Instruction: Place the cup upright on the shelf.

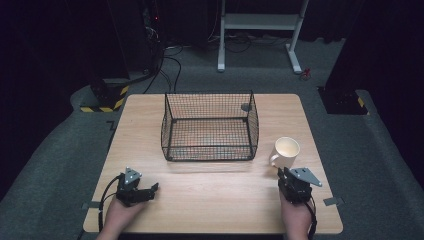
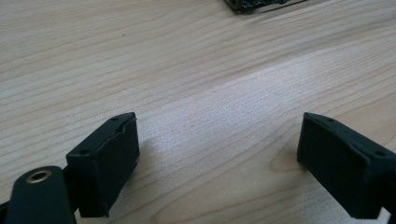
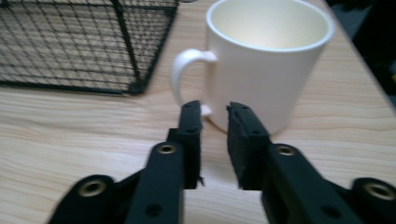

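A light wooden counter point(image 1: 210, 195) carries a black wire-mesh basket point(image 1: 210, 127) near its middle and a cream mug point(image 1: 285, 151) at about four o'clock from the basket, just beside its right front corner but apart from it.

The mug is a plain, glossy, straight-sided cylinder standing upright — pale cream inside and out, with nothing visible in it. Its looped handle point(image 3: 187, 74) sits on the mug's left side in the right gripper view, toward the basket, and points to roughly seven o'clock in the high view.

The right tongs point(image 1: 283, 173) rest at five o'clock on the counter, held by the person's right hand point(image 1: 296, 220), with the tips just short of the mug's base below the handle. Its jaws stand released but narrowly parted, with only a slim gap between them and nothing in it; the tips look close to the mug, though I cannot tell whether they touch.

The left tongs point(image 1: 152, 190) lie at seven o'clock, held by the left hand point(image 1: 117, 215), well apart from basket and mug. Its jaws are spread wide over bare wood — released, gripping nothing.
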Demonstrator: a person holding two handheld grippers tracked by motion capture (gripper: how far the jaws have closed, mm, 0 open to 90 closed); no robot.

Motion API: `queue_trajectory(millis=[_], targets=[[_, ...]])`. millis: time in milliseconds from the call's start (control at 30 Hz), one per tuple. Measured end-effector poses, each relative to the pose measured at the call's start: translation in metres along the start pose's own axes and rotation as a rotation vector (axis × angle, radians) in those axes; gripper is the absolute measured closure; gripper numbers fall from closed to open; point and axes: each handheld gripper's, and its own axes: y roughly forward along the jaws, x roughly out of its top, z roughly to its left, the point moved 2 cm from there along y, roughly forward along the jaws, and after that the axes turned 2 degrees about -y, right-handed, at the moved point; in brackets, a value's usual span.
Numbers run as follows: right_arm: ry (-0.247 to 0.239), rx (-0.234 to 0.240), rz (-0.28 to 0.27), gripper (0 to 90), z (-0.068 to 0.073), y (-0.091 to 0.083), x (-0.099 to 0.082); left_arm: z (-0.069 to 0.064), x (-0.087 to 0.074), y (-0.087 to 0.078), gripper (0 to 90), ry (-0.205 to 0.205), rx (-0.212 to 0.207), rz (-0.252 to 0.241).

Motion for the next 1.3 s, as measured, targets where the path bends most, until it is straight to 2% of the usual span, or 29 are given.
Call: queue_trajectory(millis=[33, 67, 100, 133, 167, 200, 267, 300, 333, 400, 433, 500, 533, 567, 600, 633, 667, 700, 767, 800, 833, 867, 900, 933, 1033, 1100, 1133, 1200, 1300], targets=[[0.016, 0.02, -0.008, 65.5, 0.006, 0.006, 0.005, 0.0, 0.0, 0.0, 13.1, -0.001, 0.001, 0.0], [0.016, 0.02, -0.008, 65.5, 0.006, 0.006, 0.005, 0.0, 0.0, 0.0, 13.3, -0.001, 0.001, 0.0], [0.02, 0.026, 0.001, 64.1, 0.014, 0.019, 0.01, -0.001, 0.0, 0.0, 13.5, -0.005, 0.001, -0.002], [0.02, 0.026, 0.001, 64.1, 0.014, 0.019, 0.01, -0.001, 0.0, 0.0, 13.6, -0.005, 0.001, -0.002], [0.042, 0.027, 0.027, 63.4, 0.02, 0.034, 0.013, -0.001, -0.001, -0.001, 13.7, -0.006, -0.001, 0.0], [0.042, 0.027, 0.027, 63.4, 0.02, 0.034, 0.013, -0.001, -0.001, -0.001, 13.7, -0.006, -0.001, 0.0], [0.036, -0.002, 0.026, 69.0, 0.025, 0.05, 0.018, -0.001, -0.001, -0.001, 13.7, -0.005, -0.003, 0.0], [0.035, -0.01, 0.027, 80.0, 0.026, 0.052, 0.019, 0.0, -0.001, -0.001, 13.8, -0.003, -0.002, -0.002], [0.033, 0.002, 0.024, 81.5, 0.025, 0.053, 0.019, 0.0, -0.001, -0.001, 13.7, -0.004, -0.002, -0.002], [0.025, 0.002, 0.03, 81.6, 0.025, 0.052, 0.019, 0.0, 0.0, -0.001, 13.7, 0.003, -0.001, 0.0], [0.016, 0.028, 0.032, 81.6, 0.023, 0.043, 0.014, 0.0, 0.0, 0.0, 13.8, 0.001, -0.002, -0.002], [0.003, 0.033, 0.026, 81.4, 0.022, 0.036, 0.009, 0.0, 0.0, -0.001, 13.7, 0.001, -0.002, -0.001], [-0.006, 0.041, 0.024, 81.1, 0.02, 0.028, 0.003, 0.0, 0.0, 0.0, 13.7, 0.001, -0.002, -0.002], [-0.013, 0.054, 0.022, 79.8, 0.015, 0.012, -0.007, 0.0, 0.0, 0.0, 13.7, 0.001, -0.002, -0.002], [-0.02, 0.048, 0.022, 77.0, 0.011, 0.003, -0.012, 0.0, 0.0, 0.0, 13.8, 0.001, -0.002, -0.002], [-0.007, 0.038, 0.019, 69.8, 0.006, -0.005, -0.016, -0.001, -0.001, -0.001, 14.0, -0.002, 0.0, -0.003], [-0.007, 0.038, 0.019, 69.8, 0.006, -0.005, -0.016, -0.001, -0.001, -0.001, 14.2, -0.002, 0.0, -0.003], [0.026, 0.033, 0.007, 58.5, -0.002, -0.02, -0.021, -0.001, -0.001, -0.001, 14.3, -0.005, -0.002, -0.002], [0.032, 0.003, -0.023, 43.8, -0.006, -0.031, -0.019, -0.001, -0.001, -0.001, 14.4, -0.005, -0.002, -0.001], [0.032, 0.003, -0.023, 43.8, -0.006, -0.031, -0.019, -0.001, -0.001, -0.001, 14.4, -0.005, -0.002, -0.001], [0.042, -0.002, -0.029, 25.3, -0.009, -0.032, -0.006, -0.001, -0.001, -0.001, 14.4, -0.006, -0.001, -0.002], [0.042, -0.002, -0.029, 25.3, -0.009, -0.032, -0.006, -0.001, -0.001, -0.001, 14.4, -0.006, -0.001, -0.002], [0.034, -0.02, -0.027, 15.0, -0.009, -0.024, 0.01, -0.001, -0.001, -0.001, 14.4, -0.007, 0.0, -0.002], [0.019, -0.032, -0.031, 11.7, -0.009, -0.018, 0.018, -0.001, -0.001, -0.001, 14.4, -0.007, 0.0, -0.001], [0.002, -0.01, -0.003, 8.8, -0.011, 0.0, 0.03, -0.001, -0.001, -0.001, 14.5, -0.005, 0.003, -0.004], [0.012, -0.044, 0.05, 8.3, -0.014, 0.019, 0.038, -0.001, -0.001, -0.001, 14.6, -0.006, 0.001, -0.003], [0.027, -0.04, 0.11, 8.3, -0.017, 0.034, 0.043, -0.001, -0.001, -0.001, 14.6, -0.007, 0.0, -0.003], [0.012, -0.039, 0.152, 8.4, -0.018, 0.043, 0.045, -0.001, -0.001, -0.001, 14.5, -0.003, -0.001, -0.004], [-0.008, -0.03, 0.177, 9.5, -0.018, 0.048, 0.046, 0.0, -0.001, -0.002, 14.6, -0.001, -0.004, -0.001]])
